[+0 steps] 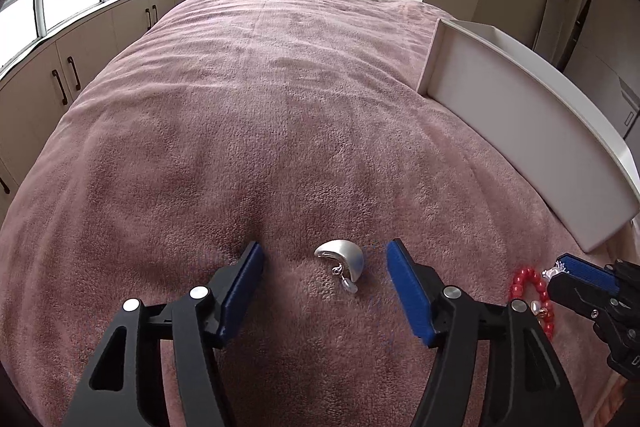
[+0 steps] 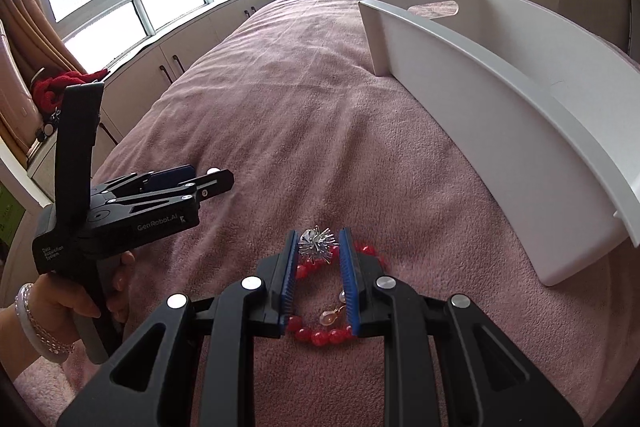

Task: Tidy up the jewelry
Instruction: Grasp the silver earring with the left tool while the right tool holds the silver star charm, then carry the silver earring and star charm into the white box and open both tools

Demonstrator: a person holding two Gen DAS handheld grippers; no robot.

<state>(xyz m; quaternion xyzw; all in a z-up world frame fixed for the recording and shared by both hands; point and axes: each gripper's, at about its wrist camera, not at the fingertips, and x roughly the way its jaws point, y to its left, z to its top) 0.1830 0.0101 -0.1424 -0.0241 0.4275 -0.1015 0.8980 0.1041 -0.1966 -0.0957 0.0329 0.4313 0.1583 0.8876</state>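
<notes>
From the left wrist, the left gripper (image 1: 324, 259) hangs over the pink blanket (image 1: 248, 115) with its blue pads apart and clear of the silver crescent earring (image 1: 340, 259) lying between them. From the right wrist, the right gripper (image 2: 319, 247) has its pads pinched on a spiky silver ornament (image 2: 317, 243), above a red bead bracelet (image 2: 320, 335) on the blanket, with the white tray (image 2: 520, 147) to the right.

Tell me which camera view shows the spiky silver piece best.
The right wrist view. There the spiky silver piece sits between the right gripper pads, its pins clearly visible above the red bead bracelet. The left wrist view shows only a small glint of it at the right gripper tip, too small to make out.
</notes>
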